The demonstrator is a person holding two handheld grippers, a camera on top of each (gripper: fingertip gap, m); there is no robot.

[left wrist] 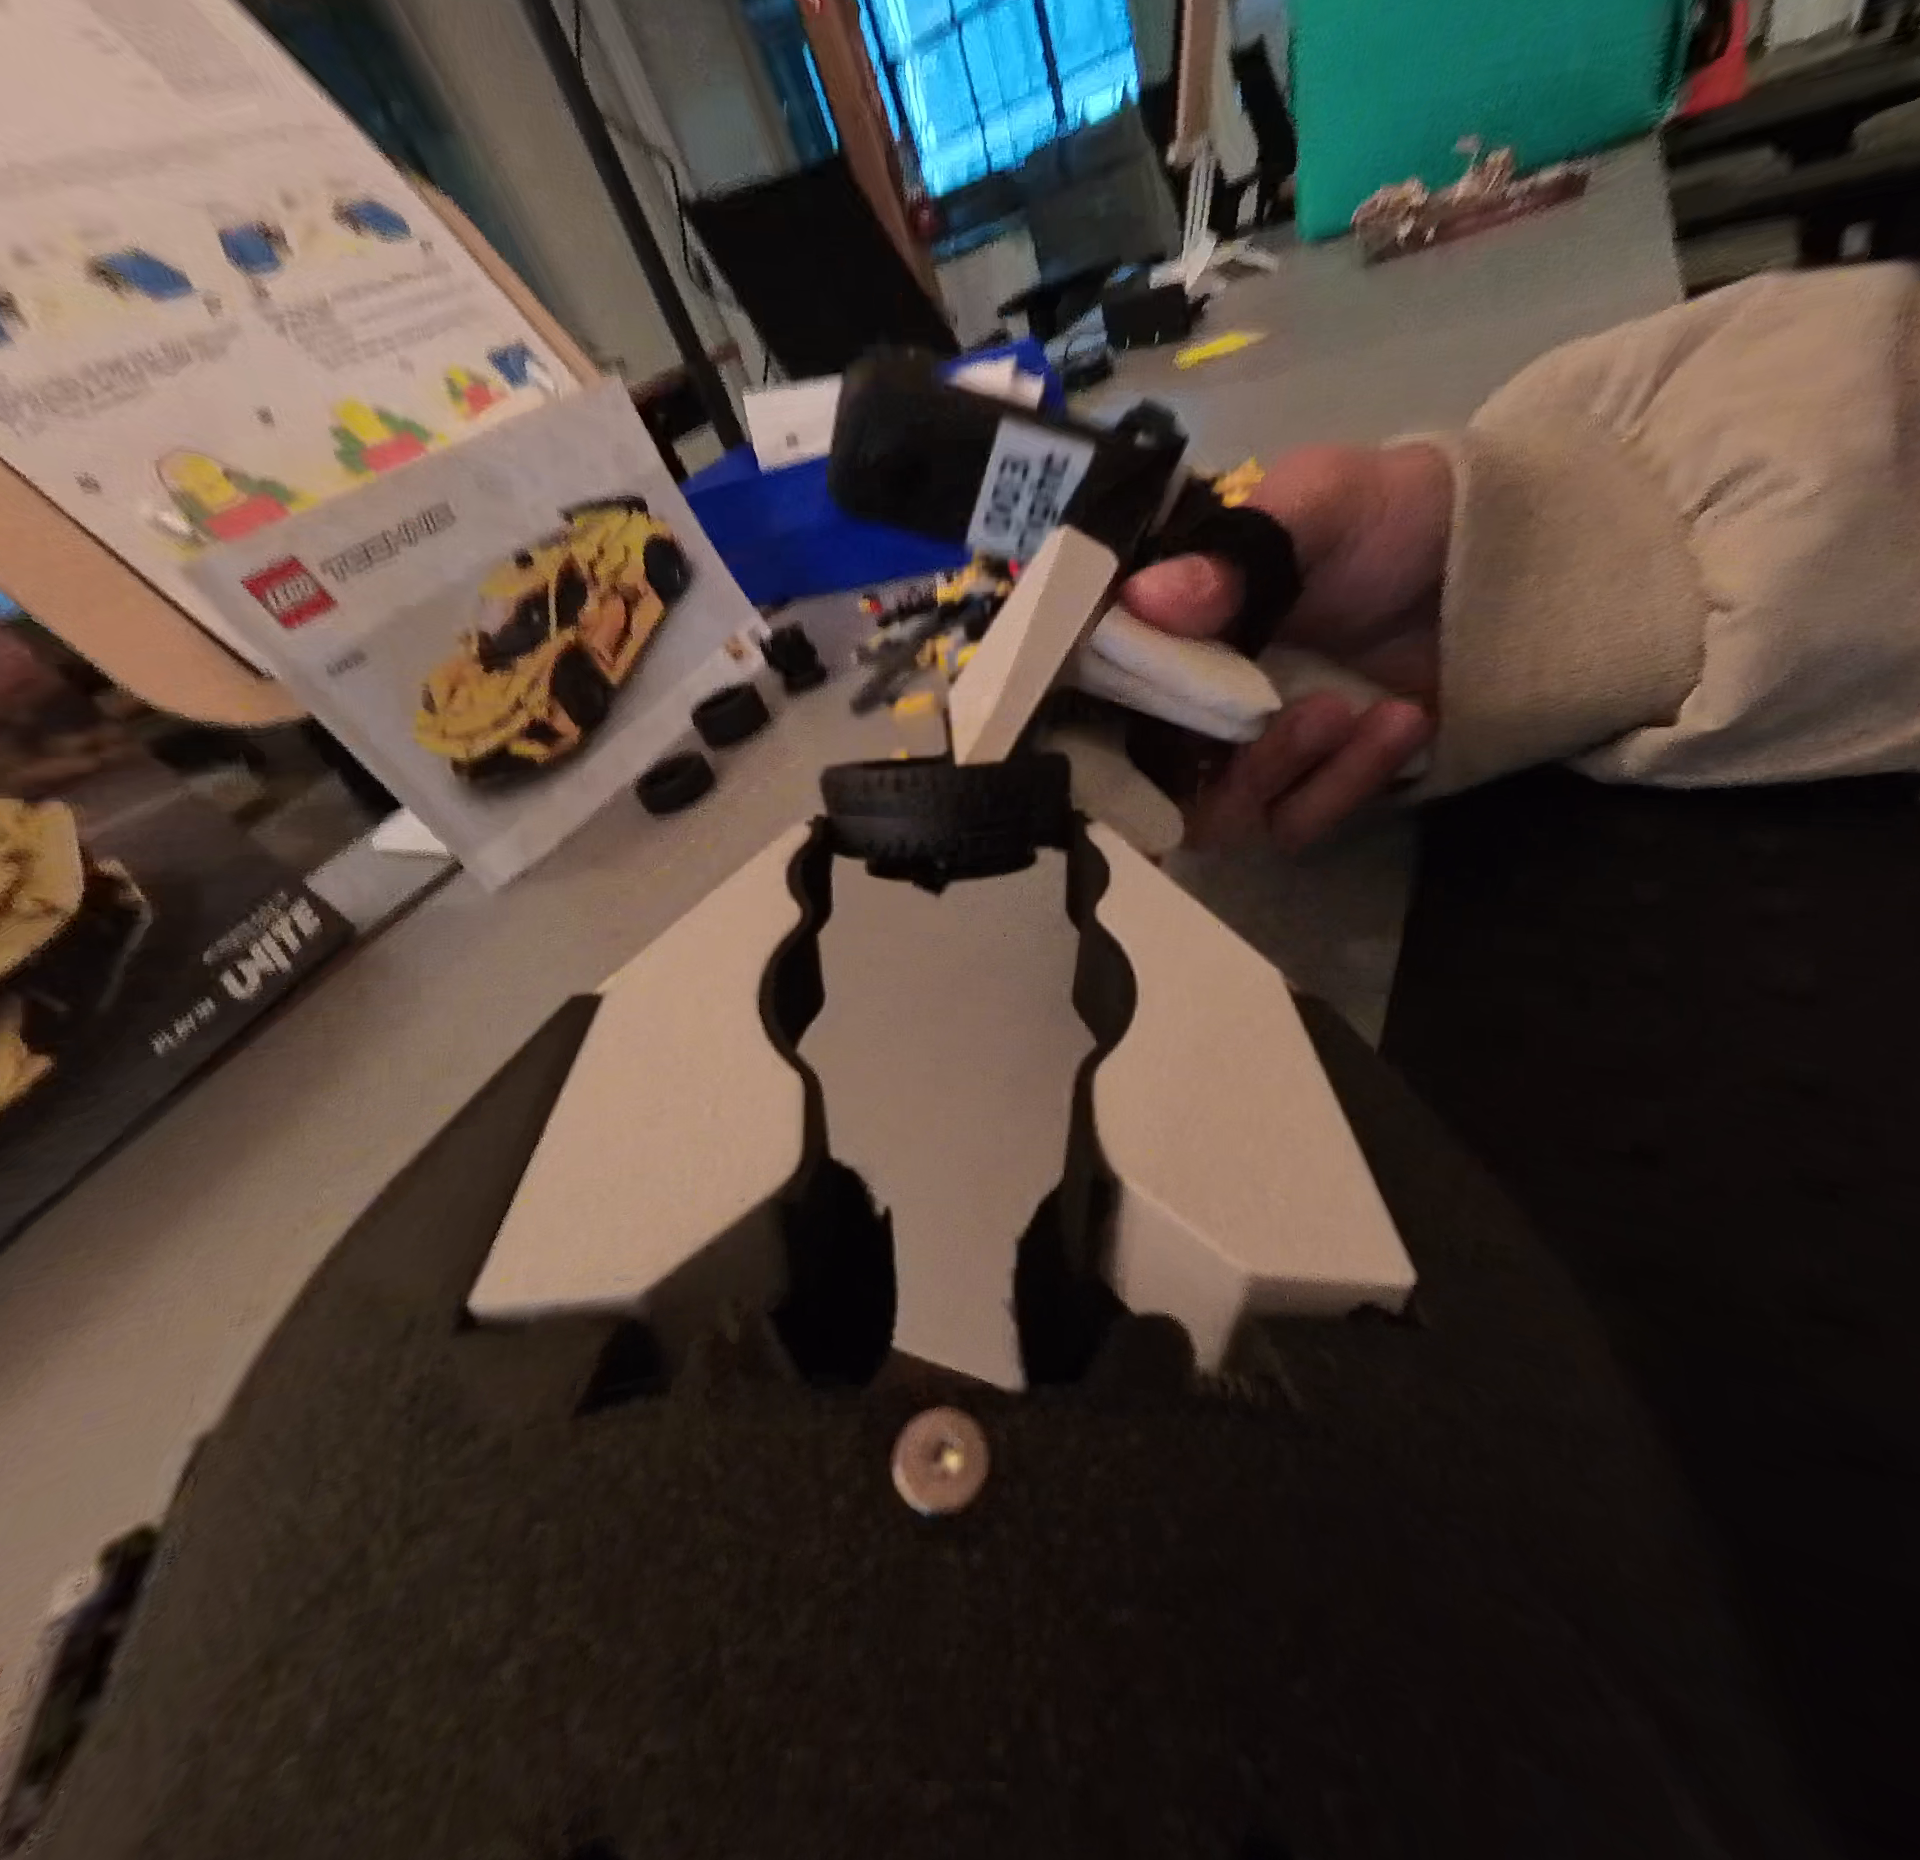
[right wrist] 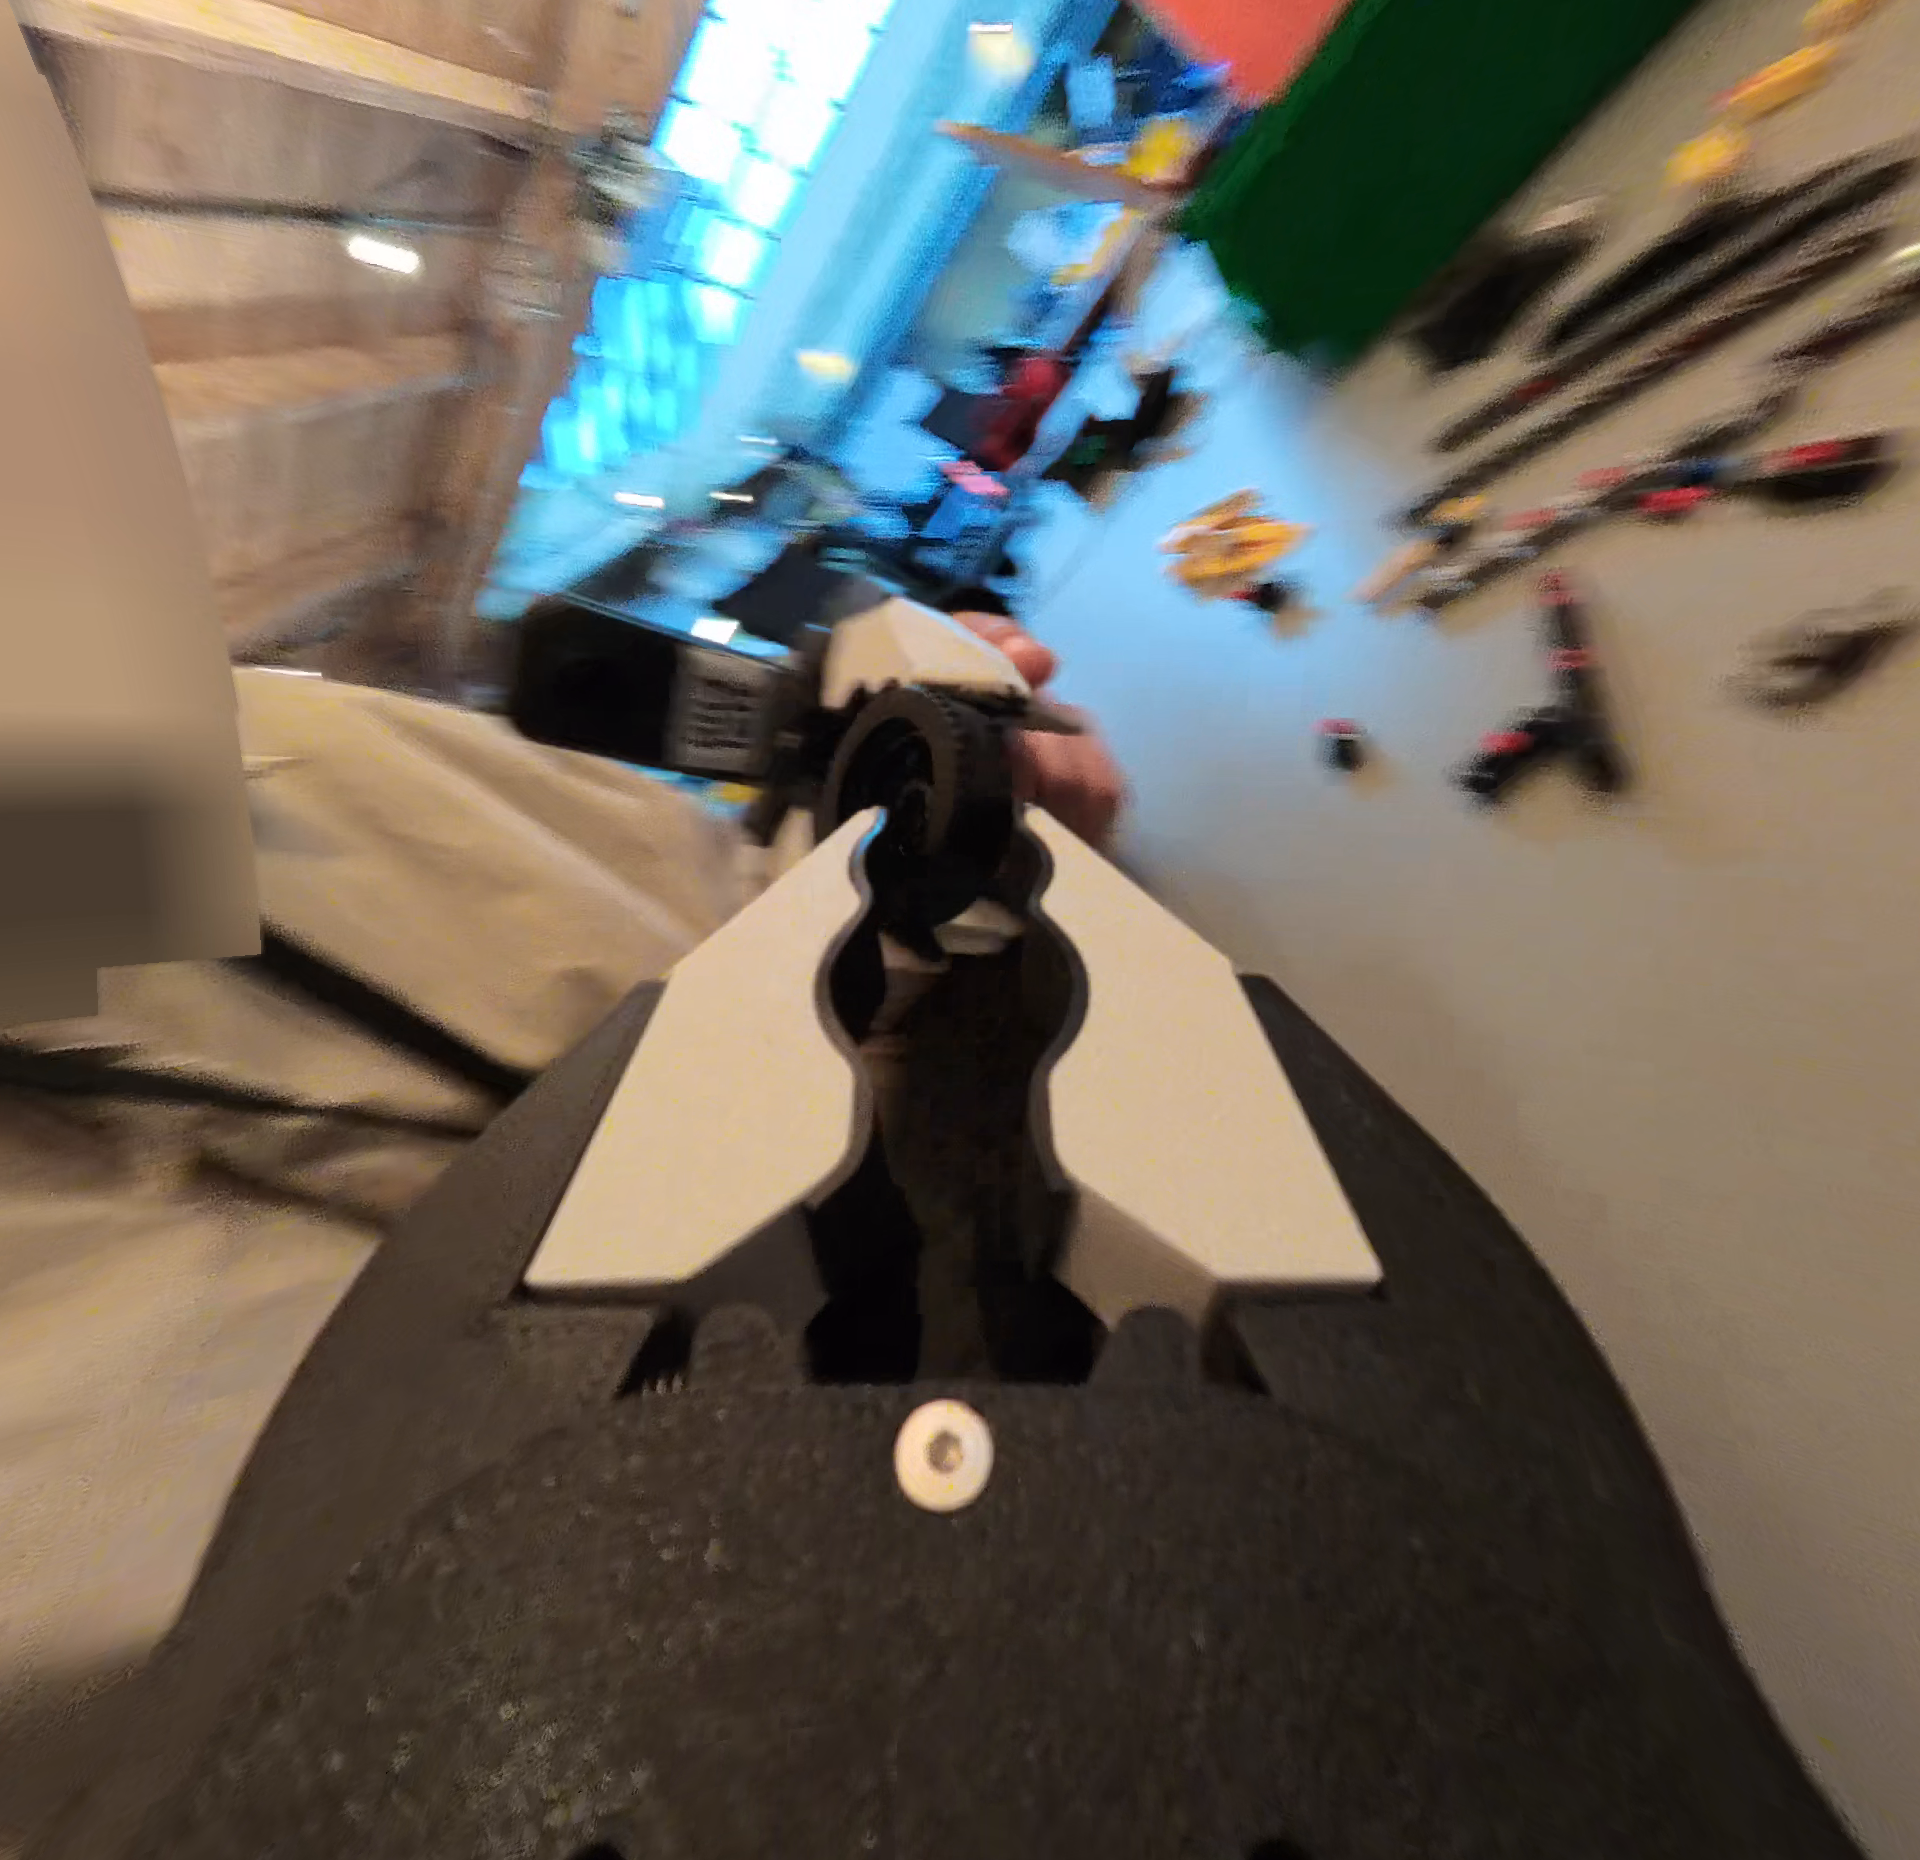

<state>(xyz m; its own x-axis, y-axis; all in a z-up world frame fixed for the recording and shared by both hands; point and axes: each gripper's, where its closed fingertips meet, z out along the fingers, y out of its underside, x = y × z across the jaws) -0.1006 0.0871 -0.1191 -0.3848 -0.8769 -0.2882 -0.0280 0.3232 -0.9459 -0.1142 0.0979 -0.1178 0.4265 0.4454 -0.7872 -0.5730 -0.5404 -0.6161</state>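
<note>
We saw both tongs, left (left wrist: 945, 839) and right (right wrist: 940, 844), pinching one tyre (left wrist: 945, 808) by their tips above the surface (left wrist: 312, 1062); any twist risked dropping it.

Grey table (left wrist: 312, 1062) bears loose tyres (left wrist: 730, 714), booklet (left wrist: 468, 626), scattered bricks (left wrist: 925, 626).

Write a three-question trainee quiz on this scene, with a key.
1. True or false: the left gripper holds a yellow brick.
2. What lies between the right gripper's fingertips?
3. The booklet stands: A) left of the loose tyres, B) right of them.

Key: 1. False, its fingertips clamp a black tyre. 2. That same tyre, side on. 3. A.
</note>
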